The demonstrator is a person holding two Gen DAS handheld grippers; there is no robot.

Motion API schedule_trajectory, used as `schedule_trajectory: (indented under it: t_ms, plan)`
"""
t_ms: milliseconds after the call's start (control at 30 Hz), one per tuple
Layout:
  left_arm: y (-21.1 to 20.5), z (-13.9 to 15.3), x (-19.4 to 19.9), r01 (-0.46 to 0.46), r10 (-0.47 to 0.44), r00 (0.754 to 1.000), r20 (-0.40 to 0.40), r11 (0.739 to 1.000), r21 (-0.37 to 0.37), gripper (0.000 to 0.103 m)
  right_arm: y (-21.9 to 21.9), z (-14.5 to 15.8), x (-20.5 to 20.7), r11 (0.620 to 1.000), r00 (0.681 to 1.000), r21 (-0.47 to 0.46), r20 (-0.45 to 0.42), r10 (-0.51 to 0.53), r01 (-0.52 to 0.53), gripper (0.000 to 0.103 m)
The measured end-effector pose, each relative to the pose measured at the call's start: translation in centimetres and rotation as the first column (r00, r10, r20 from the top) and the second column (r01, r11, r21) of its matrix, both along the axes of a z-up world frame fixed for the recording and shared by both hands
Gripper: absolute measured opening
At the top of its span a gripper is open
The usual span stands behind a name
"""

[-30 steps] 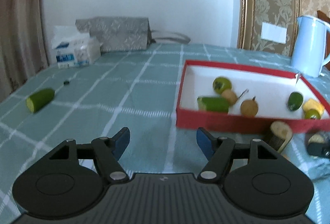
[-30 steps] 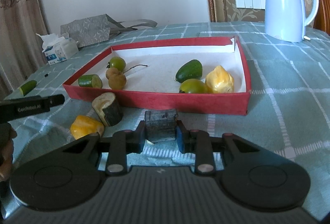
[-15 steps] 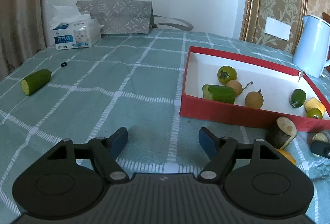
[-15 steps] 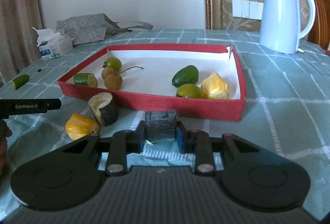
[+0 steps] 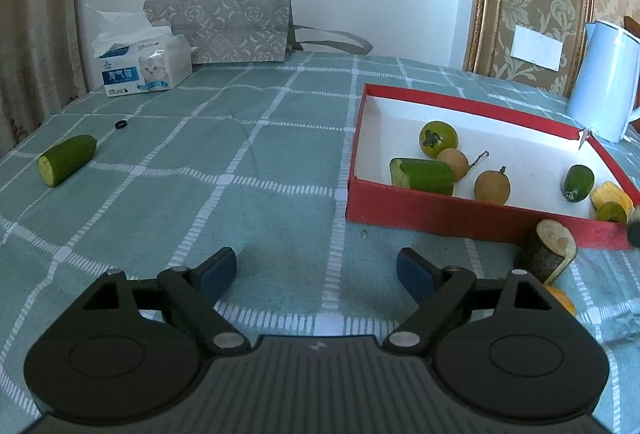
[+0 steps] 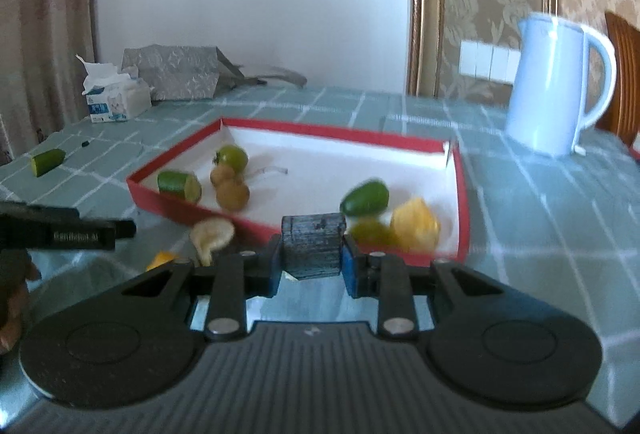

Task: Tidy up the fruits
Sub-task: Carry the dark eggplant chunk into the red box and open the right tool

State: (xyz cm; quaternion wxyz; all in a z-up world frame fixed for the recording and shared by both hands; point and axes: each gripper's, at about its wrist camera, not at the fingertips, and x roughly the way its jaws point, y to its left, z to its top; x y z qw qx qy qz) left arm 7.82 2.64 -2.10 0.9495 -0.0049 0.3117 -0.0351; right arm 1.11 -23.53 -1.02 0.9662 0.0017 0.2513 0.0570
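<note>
Two grippers over a table [image 5: 280,162] with soft green cloth and white check lines. Left gripper [image 5: 316,268] spread wide, jaws just opening more, nothing between its blue pads, only cloth below. Right gripper [image 6: 310,266] pinching a dark block [image 6: 313,250], rough and wood-like, with lines across it, held up in front of the near wall of the box.

Red box [image 5: 452,212], flat and low, white inside. Holds a round green fruit [image 5: 438,139], a cut cucumber piece [image 5: 423,176] with a pale flat end, two small brown round fruits [image 5: 491,186] with thin stems, a smooth green oval fruit [image 5: 579,182], a bumpy yellow fruit [image 6: 416,228] and one more green fruit [image 6: 370,232] beside it.

Outside the box, just by its near wall: a short dark stump [image 5: 548,252] with a pale cut top, and a yellow fruit [image 5: 562,300] partly hidden. Far to the left on the cloth, well apart from the box: another cucumber piece [image 5: 66,160] and a tiny black ring [image 5: 121,124].

At the back: a soft tissue pack [image 5: 144,70], a grey patterned bag [image 5: 236,30], and a smooth pale blue kettle [image 6: 556,86] past the box. Right view a bit blurred.
</note>
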Motion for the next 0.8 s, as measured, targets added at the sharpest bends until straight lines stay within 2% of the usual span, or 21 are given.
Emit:
schedule_trajectory:
  t_ms: [167,367,633,800]
  plan:
    - [0.1,0.0,0.0,0.0,0.0,1.0,0.0,1.0,-0.001,0.088,0.6,1.5,2.3,0.999,1.0,-0.035,0.02,-0.005,0.006,0.028]
    - [0.0,0.0,-0.1,0.004,-0.004,1.0,-0.002,1.0,-0.002,0.09,1.9,1.7,6.4,0.996,1.0,-0.092,0.006,-0.012,0.013,0.028]
    - [0.1,0.0,-0.1,-0.001,0.001,1.0,-0.001,1.0,-0.009,0.091,3.3,-0.5,12.1,0.99,0.998,-0.14,-0.064,-0.027,0.018,0.028]
    - [0.1,0.0,-0.1,-0.001,0.001,1.0,-0.001,1.0,-0.009,0.091,3.1,-1.9,14.4,0.991,0.993,-0.124,-0.104,-0.059,0.046,0.029]
